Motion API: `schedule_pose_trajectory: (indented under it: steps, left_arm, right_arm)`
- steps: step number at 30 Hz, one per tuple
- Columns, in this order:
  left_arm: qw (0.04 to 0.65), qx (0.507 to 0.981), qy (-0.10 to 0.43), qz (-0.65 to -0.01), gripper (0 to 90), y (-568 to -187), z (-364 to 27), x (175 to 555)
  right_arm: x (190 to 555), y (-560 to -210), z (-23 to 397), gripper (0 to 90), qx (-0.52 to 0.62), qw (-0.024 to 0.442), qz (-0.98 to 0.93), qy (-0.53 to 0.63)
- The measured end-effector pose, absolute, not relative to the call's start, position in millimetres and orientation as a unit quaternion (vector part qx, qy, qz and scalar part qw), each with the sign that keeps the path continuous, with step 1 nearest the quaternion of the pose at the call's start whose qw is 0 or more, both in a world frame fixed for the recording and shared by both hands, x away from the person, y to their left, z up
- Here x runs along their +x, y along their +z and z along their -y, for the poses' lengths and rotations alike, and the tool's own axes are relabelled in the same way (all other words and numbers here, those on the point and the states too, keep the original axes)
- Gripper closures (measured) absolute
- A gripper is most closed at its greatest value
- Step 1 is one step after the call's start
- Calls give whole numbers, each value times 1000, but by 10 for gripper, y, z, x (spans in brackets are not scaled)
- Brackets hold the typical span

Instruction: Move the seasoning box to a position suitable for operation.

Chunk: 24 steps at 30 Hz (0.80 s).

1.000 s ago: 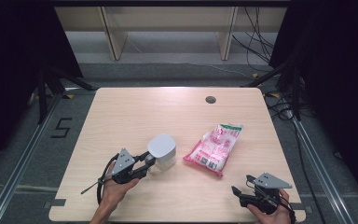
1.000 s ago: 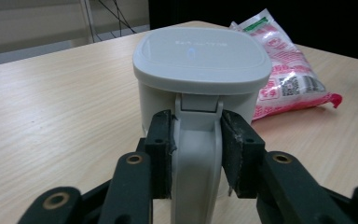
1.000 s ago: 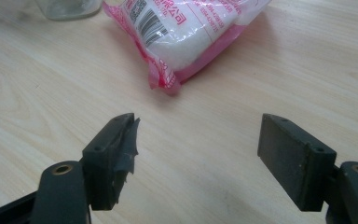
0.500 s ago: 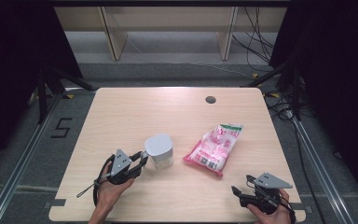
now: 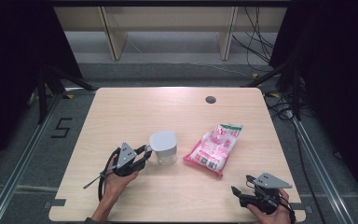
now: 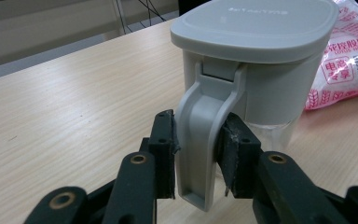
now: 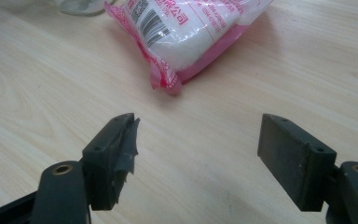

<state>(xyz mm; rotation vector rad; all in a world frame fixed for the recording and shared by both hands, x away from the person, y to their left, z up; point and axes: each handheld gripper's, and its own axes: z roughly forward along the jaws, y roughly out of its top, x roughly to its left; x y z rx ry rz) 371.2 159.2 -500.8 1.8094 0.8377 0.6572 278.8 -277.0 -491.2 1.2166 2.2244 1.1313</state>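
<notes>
A clear plastic jug with a flat grey lid (image 5: 163, 147) stands upright on the pale wooden desk (image 5: 135, 107), a little toward the near left corner from the desk's middle. The left gripper (image 5: 145, 151) reaches it from the left; its jaws have just been closing, and its black fingers (image 6: 164, 147) now press on both sides of the jug's grey handle (image 6: 204, 140). A pink and white plastic bag of white grains (image 5: 214, 147) lies flat just beside the jug, on the side toward the right edge, not touching it. The right gripper (image 5: 237, 192) rests near the near right corner, apart from the bag, its fingers (image 7: 112, 144) spread wide with bare desk between them.
</notes>
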Motion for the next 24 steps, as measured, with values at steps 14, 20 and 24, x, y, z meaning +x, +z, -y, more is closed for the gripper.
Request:
schedule_pose_trajectory:
  steps: [14,20,24]
  left_arm:
    - [491,740,276,-368,720,-5043,-1633,3799]
    - [500,747,259,-354,719,-5042,-1529,3724]
    - [501,749,252,-353,719,-5035,-1492,3692]
  right_arm:
    - [2788,-4918,2757,287,430,186,-788,399]
    - [2786,-4919,2754,287,434,182,-786,400]
    - [2789,-4912,2771,287,430,181,-788,401]
